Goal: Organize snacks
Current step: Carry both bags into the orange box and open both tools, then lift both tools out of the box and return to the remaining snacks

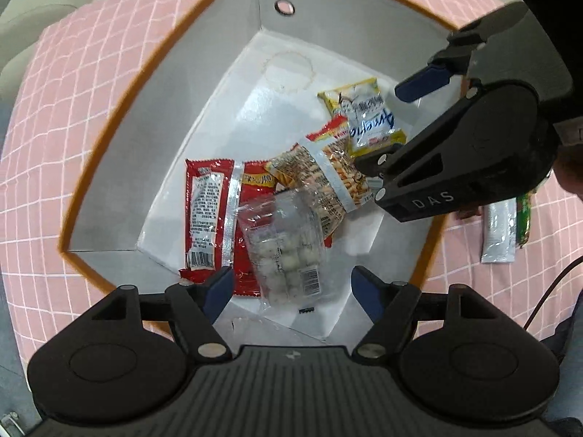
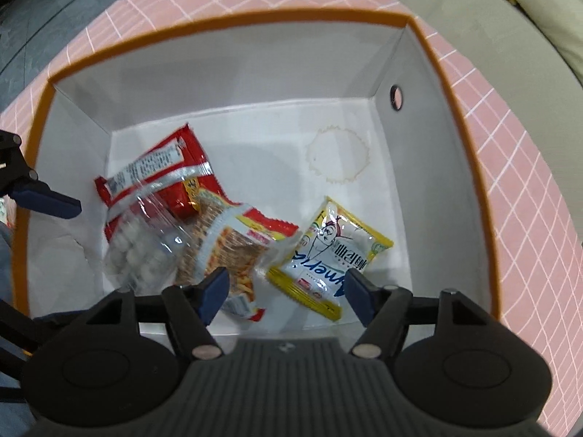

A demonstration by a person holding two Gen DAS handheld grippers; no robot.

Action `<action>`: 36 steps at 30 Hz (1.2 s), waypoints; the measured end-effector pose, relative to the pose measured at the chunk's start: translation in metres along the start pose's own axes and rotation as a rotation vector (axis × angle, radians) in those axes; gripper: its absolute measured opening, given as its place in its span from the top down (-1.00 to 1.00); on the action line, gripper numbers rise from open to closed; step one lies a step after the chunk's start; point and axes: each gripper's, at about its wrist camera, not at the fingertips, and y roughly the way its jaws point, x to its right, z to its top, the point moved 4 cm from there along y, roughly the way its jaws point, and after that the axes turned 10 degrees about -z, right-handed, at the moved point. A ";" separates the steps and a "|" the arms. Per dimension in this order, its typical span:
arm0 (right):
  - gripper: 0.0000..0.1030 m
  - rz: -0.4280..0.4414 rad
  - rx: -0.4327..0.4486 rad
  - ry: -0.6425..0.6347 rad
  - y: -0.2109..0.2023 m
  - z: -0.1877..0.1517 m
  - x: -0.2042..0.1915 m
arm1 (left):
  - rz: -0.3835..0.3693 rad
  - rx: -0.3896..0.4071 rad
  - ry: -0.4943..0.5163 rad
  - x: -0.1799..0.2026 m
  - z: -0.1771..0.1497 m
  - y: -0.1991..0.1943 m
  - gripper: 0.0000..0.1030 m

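An orange-rimmed box point(image 1: 120, 145) with white inside walls point(image 2: 237, 73) holds several snack packs. A red packet point(image 1: 206, 211) point(image 2: 153, 167) lies at one side, a clear bag of white balls point(image 1: 288, 251) point(image 2: 142, 251) on top of it, a stick-snack bag point(image 1: 328, 178) point(image 2: 233, 251) in the middle and a yellow-white packet point(image 1: 368, 116) point(image 2: 328, 255) beside it. My left gripper point(image 1: 291, 291) is open and empty above the clear bag. My right gripper point(image 2: 286, 291) is open and empty above the yellow packet; it also shows in the left wrist view point(image 1: 400, 123).
The box stands on a pink checked cloth point(image 1: 54, 127) point(image 2: 528, 167). A silver and a green snack stick point(image 1: 503, 229) lie on the cloth outside the box, behind the right gripper. Beige cushions point(image 2: 539, 11) border the cloth. A cable point(image 1: 550, 287) runs at the right.
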 end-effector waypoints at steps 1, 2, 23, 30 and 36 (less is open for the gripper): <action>-0.31 0.000 0.011 0.009 -0.005 -0.001 0.001 | 0.001 0.011 -0.004 0.001 -0.001 -0.004 -0.66; -0.31 -0.002 0.025 0.019 -0.011 -0.002 0.001 | 0.002 0.022 -0.005 0.002 -0.002 -0.008 -0.66; -0.33 -0.151 0.409 0.389 -0.130 -0.108 0.023 | 0.062 0.475 0.025 0.067 -0.041 -0.097 -0.60; -0.34 -0.215 0.459 0.541 -0.129 -0.181 0.027 | 0.020 0.608 0.081 0.109 -0.057 -0.097 -0.60; -0.35 -0.286 0.452 0.649 -0.111 -0.243 0.019 | -0.042 0.658 0.073 0.131 -0.067 -0.074 -0.60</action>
